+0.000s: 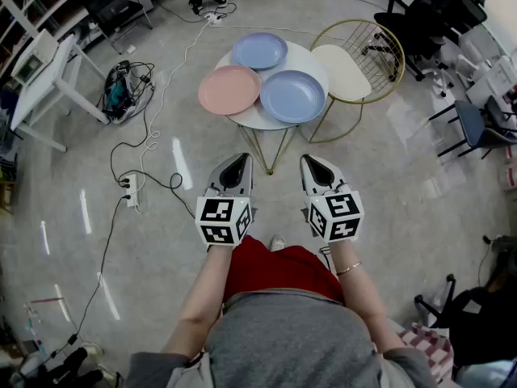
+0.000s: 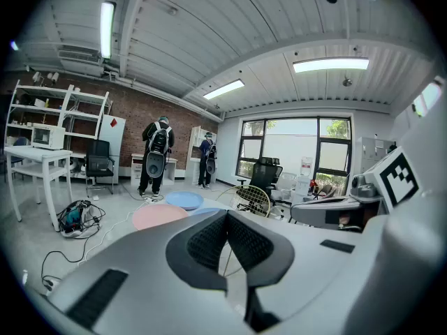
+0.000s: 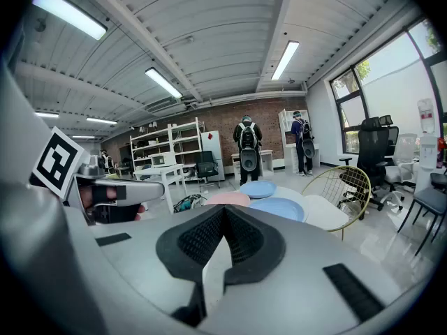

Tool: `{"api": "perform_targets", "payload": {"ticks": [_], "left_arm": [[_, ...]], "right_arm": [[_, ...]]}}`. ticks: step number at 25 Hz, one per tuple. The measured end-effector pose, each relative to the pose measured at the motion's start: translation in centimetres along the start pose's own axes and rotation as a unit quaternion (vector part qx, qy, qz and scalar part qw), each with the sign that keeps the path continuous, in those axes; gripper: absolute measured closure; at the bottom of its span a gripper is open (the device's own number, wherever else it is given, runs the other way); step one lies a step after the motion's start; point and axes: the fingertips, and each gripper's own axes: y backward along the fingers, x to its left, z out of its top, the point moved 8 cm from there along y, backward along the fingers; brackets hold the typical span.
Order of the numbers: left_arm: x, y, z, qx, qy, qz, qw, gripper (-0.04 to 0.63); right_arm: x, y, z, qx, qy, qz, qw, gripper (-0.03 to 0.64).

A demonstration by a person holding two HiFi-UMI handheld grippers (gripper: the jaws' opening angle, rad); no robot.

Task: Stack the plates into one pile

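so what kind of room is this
Probably an open office or lab workspace: swivel office chairs, metal shelving against a brick wall, and cables with a power strip across the floor.

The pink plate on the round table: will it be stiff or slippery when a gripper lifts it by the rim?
The pink plate looks like moulded plastic, so probably stiff and light. Its smooth, low rim may slip when gripped. Lying flat on the table, it would likely slide, not tip, when pushed.
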Motion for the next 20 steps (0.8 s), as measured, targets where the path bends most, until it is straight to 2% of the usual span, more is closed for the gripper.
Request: {"api": "perform_targets", "payload": {"ticks": [12,17,20], "left_arm": [[-1.2,-0.3,-0.3,0.001,-0.005,0.014,0.9999,0.581],[-1.0,-0.5,0.2,-0.010,0.016,0.012,0.9998,0.580],[-0.7,-1.0,0.3,-0.005,0.013,0.015,0.9998,0.580]], "right_arm": [[-1.4,0.9,-0.5,-0.005,-0.012,0.009,1.000,0.588],[-2.3,0.6,-0.6,-0.008,-0.037,0.012,0.999,0.588],[-2.9,0.4,-0.6,-0.006,-0.047,0.006,0.999,0.588]]}}
